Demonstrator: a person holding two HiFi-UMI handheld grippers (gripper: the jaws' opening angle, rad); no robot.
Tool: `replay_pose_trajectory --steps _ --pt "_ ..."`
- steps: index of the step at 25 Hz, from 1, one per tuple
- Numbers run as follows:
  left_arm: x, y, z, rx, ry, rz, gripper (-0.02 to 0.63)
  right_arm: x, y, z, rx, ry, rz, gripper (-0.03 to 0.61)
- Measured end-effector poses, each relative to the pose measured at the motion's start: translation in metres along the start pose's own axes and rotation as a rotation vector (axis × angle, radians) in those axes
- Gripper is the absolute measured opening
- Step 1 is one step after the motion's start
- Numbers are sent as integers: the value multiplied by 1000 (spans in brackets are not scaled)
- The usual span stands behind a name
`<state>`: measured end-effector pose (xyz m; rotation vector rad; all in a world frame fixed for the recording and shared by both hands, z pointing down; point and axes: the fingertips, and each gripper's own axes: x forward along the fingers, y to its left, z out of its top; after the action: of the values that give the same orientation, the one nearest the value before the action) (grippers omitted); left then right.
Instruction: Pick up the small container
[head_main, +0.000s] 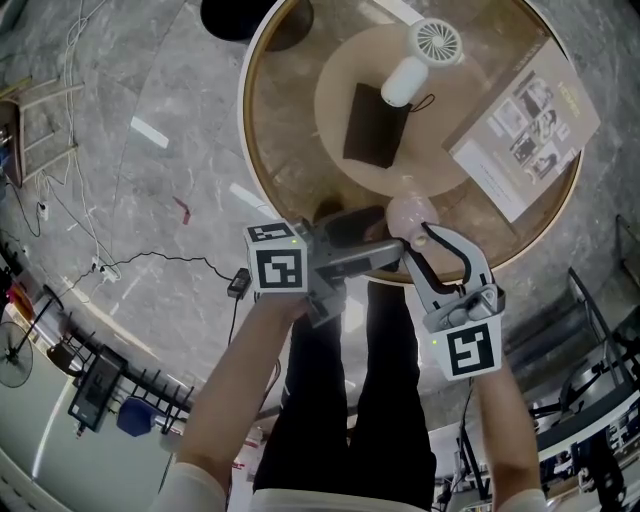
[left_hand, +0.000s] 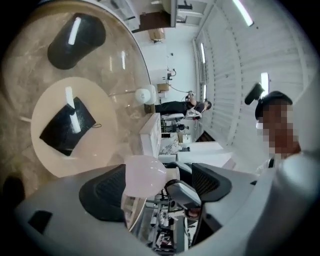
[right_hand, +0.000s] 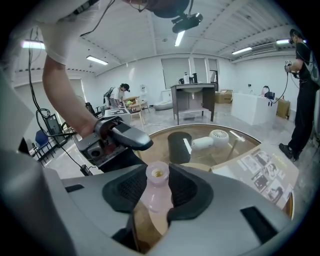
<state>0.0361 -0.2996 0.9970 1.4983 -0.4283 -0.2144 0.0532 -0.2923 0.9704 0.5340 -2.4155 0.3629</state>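
**Inspector:** Right gripper?

**Observer:** Clenched on the neck of the small container, which is upright at the near edge of the counter.

**Inspector:** Left gripper?

**Observer:** Released, jaws wide. The container's rounded body sits between them, unclamped.

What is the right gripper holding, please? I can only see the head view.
Observer: In the right gripper view, the right gripper is shut on a pink bottle, with its pads at the neck.
Operator: Thank you. Is the bottle capped?
Observer: No, that view shows its mouth bare.
Operator: And what about the left gripper?
Observer: In the left gripper view, the left gripper is open. The bottle's body is between its jaws, and one pad is clear of it.
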Motion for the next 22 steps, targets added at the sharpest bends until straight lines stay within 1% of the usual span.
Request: replay_pose_trajectory --steps 2,4,9,14,18,19,22 --pt "2 -2 6 -61 -47 -38 422 -3 -1 4 7 -3 1 149" --pt "2 -2 9 -92 -78 -62 428 -7 -1 8 16 -7 2 149" --pt "8 -6 9 -147 -99 -114 436 -19 0 24 30 -17 10 149" --pt "16 -26 7 -216 -120 -232 428 -27 4 41 55 -33 11 149" --pt "16 -44 14 -275 -176 -313 369 -33 4 55 65 -49 -8 149" --pt "16 -48 16 -290 -189 -331 364 -35 3 58 69 -51 -16 149" --pt "10 -67 12 -296 -193 -352 299 -47 9 73 82 -50 -27 149"
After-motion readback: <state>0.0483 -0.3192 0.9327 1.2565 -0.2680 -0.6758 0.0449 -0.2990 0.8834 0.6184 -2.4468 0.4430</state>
